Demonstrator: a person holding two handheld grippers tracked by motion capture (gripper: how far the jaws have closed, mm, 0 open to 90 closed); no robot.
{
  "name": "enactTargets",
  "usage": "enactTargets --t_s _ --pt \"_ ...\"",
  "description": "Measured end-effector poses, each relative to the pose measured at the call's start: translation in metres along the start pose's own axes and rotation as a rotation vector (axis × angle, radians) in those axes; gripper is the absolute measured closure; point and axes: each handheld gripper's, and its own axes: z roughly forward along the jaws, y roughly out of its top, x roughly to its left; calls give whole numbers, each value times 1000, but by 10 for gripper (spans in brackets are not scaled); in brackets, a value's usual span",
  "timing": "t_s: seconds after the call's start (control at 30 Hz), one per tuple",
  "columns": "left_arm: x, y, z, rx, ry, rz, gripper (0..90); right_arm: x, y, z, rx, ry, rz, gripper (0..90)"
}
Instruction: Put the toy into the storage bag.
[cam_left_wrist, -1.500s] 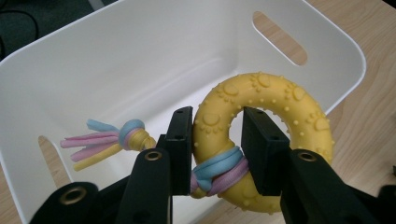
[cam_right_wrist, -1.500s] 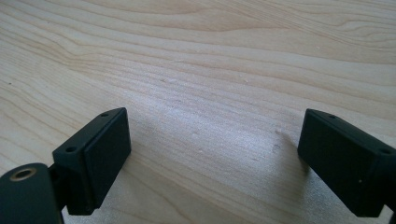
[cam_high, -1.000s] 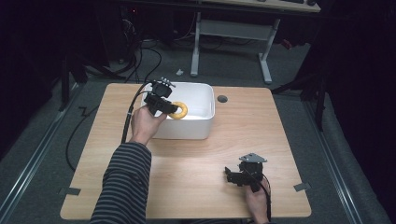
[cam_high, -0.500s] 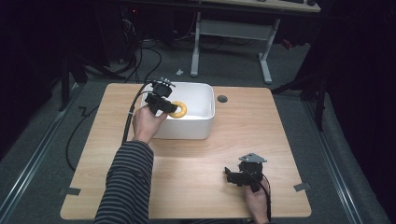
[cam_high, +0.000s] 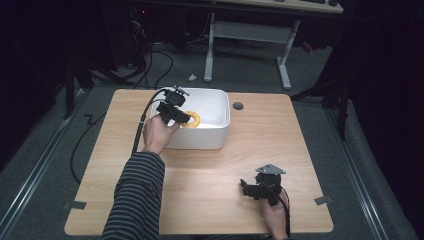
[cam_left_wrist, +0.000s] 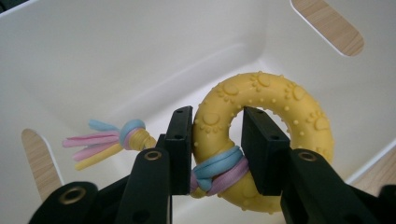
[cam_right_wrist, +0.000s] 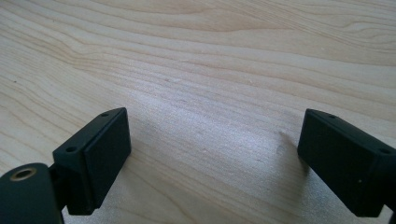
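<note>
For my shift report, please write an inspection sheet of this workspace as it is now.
Surface: light wooden table, with a round cable hole.
Job's things: yellow ring toy with pastel rope knot, held over white plastic bin.
Clutter: nothing seen on the table.
Grippers: left gripper shut on the ring; right gripper open, low over bare wood.
Cables: black cable trails from the left gripper; more lie on the floor.
Surroundings: dark room, grey carpet, white desk frame behind.

A grey desk frame (cam_high: 250, 35) and cables (cam_high: 155, 57) behind the wooden table (cam_high: 300, 150)
</note>
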Motion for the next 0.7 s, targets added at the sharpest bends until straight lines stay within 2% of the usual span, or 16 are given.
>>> enactTargets --t_s 0.27,0.53,0.7 --pt "1 -2 4 20 11 0 643 0 0 0 -1 0 1 94" --pt "3 -2 6 28 0 -13 638 0 0 0 0 1 1 94" --pt "5 -2 4 21 -26 -40 576 0 0 0 0 1 1 94"
